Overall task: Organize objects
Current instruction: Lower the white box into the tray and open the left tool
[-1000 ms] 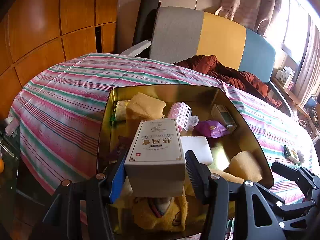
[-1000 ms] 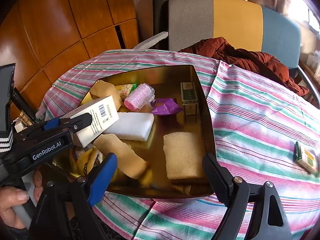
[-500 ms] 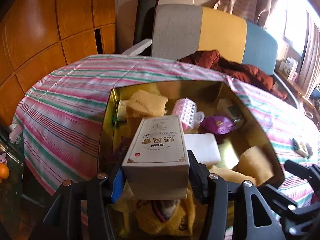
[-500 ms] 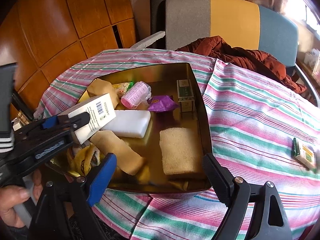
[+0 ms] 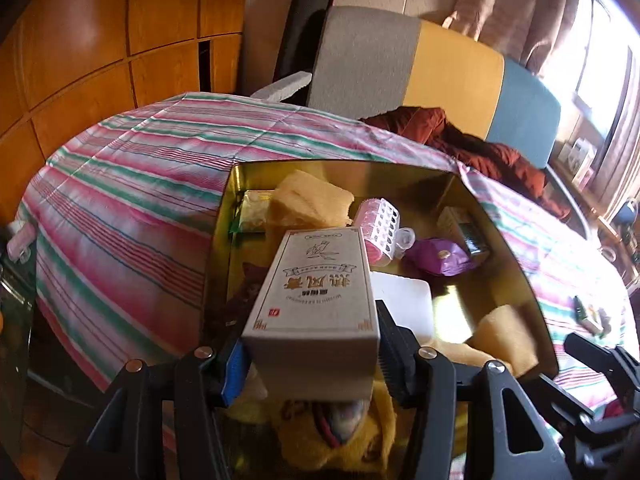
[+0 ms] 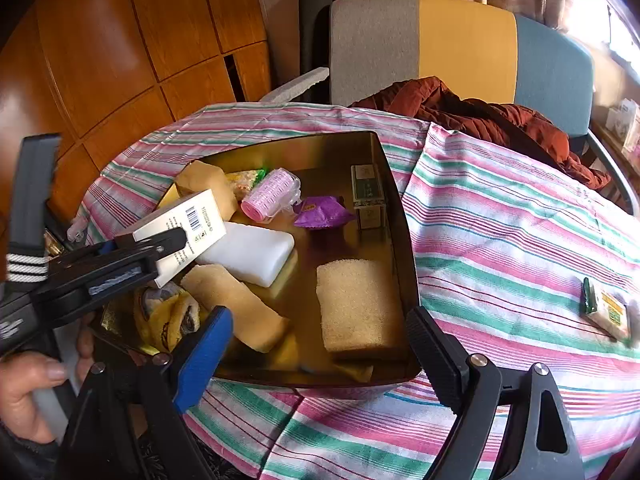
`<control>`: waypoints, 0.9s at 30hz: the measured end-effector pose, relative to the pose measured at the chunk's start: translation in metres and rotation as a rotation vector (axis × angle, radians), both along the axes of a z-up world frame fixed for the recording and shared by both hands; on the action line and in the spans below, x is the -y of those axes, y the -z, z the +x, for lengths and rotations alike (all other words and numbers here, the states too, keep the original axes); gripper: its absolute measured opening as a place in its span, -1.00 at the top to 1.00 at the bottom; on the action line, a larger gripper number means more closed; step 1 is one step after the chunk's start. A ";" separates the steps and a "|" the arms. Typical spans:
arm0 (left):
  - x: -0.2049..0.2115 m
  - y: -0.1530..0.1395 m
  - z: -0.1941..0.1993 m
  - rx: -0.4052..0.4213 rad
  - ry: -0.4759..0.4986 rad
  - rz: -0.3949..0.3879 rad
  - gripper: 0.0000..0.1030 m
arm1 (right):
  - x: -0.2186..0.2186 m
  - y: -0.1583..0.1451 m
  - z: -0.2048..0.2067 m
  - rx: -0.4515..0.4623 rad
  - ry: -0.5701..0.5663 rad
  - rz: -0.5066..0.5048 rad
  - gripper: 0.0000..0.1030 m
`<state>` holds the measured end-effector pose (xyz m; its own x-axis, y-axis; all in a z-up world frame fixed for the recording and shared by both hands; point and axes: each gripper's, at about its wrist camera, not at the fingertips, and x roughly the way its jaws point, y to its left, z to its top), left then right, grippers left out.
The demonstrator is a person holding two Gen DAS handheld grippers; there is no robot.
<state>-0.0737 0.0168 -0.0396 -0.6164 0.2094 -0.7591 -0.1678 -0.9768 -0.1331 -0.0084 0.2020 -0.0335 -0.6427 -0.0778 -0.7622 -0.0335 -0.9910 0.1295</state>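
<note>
Since the earlier frames the left gripper (image 5: 312, 354) has closed its pads against the white carton box (image 5: 316, 296); 1 second back a gap showed beside the black right pad, and now both pads press the carton's sides. Otherwise the scene sits as it was, and the right gripper has not shifted. In the right wrist view the carton (image 6: 182, 228), barcode side up, is seen pinched in the left gripper (image 6: 160, 246) above the near left part of the gold tin tray (image 6: 400, 216), tilted, with a person's hand (image 6: 28, 384) on the grip below.

Right gripper (image 6: 316, 354) is spread wide with nothing between its fingers, hanging over the tray's near rim; 1 finger has a blue pad, the other a black one.

Inside the tray lie a white foam block (image 6: 248, 252) just beside the carton, 2 tan sponge pieces (image 6: 236, 304) and (image 6: 208, 184), a coarse loofah pad (image 6: 356, 304) near the right wall, a pink hair roller (image 6: 270, 196), a purple snack packet (image 6: 322, 212), a small green box (image 6: 366, 188) at the far right, and a yellow plush toy (image 6: 168, 316) at the near left corner. The tray rests on a striped tablecloth (image 6: 500, 240). Well apart on the cloth to the right lies a small green-and-white packet (image 6: 604, 308). A rust-red jacket (image 6: 480, 116) lies on the chair (image 6: 460, 44) behind.
</note>
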 end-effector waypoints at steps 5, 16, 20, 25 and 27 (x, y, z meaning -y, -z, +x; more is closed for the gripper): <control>0.006 -0.006 0.014 -0.005 -0.004 0.007 -0.07 | 0.001 -0.004 0.003 -0.016 0.001 0.006 -0.73; 0.009 -0.029 0.042 -0.082 0.002 0.043 -0.07 | 0.000 -0.010 0.012 -0.048 0.016 0.020 -0.74; 0.008 -0.019 0.025 -0.049 -0.013 0.007 -0.02 | -0.002 -0.008 0.013 -0.038 0.025 0.021 -0.74; -0.002 -0.003 -0.005 -0.028 -0.012 -0.036 -0.01 | -0.001 -0.006 0.014 -0.033 0.020 0.026 -0.74; -0.002 0.002 -0.009 -0.003 -0.028 -0.035 -0.01 | -0.001 -0.006 0.015 -0.035 0.024 0.027 -0.74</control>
<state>-0.0831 0.0183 -0.0415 -0.6237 0.1654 -0.7640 -0.1407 -0.9852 -0.0984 0.0063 0.2034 -0.0278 -0.6707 -0.0418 -0.7406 -0.0531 -0.9931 0.1041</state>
